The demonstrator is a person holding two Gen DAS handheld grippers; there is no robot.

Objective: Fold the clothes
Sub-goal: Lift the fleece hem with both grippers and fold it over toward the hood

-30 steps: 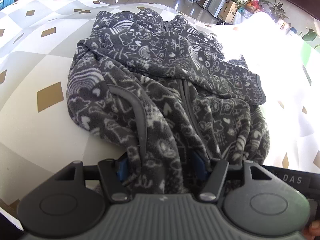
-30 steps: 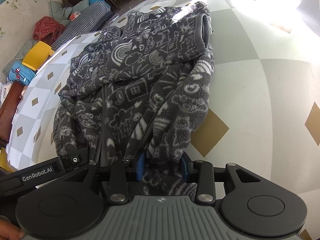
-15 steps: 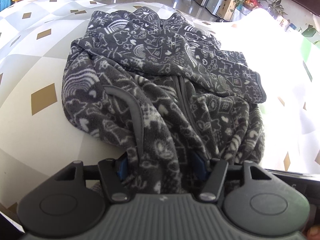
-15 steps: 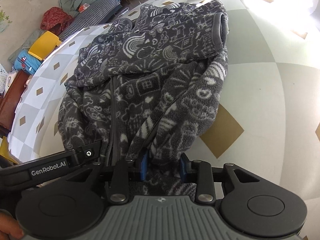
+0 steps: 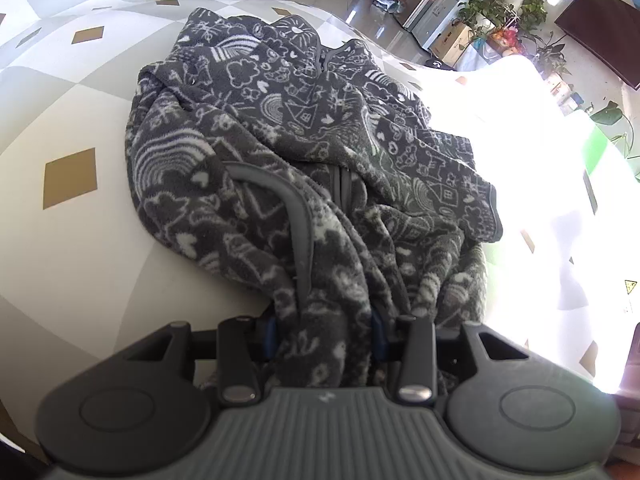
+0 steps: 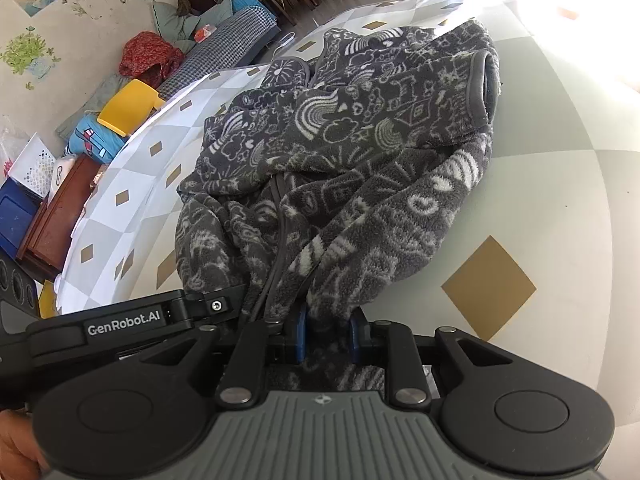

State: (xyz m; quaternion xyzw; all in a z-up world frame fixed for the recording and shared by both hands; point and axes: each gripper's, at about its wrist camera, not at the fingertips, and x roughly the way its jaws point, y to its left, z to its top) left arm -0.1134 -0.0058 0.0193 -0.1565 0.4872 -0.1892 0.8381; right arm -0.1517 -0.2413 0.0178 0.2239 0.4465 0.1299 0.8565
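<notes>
1. A table (image 5: 60, 248) covered in a white and grey check cloth with gold diamonds fills both views.
2. A dark grey fleece jacket (image 5: 304, 168) printed with white doodles lies crumpled on the cloth, its zip running down the middle and one cuffed sleeve (image 6: 486, 84) lying across the chest.
3. The left gripper (image 5: 324, 338) has just been closing; its blue pads press a bunched fold at the jacket's near edge.
4. The right gripper (image 6: 326, 338) has likewise just been closing and pinches a narrower fold of the same near edge.
</notes>
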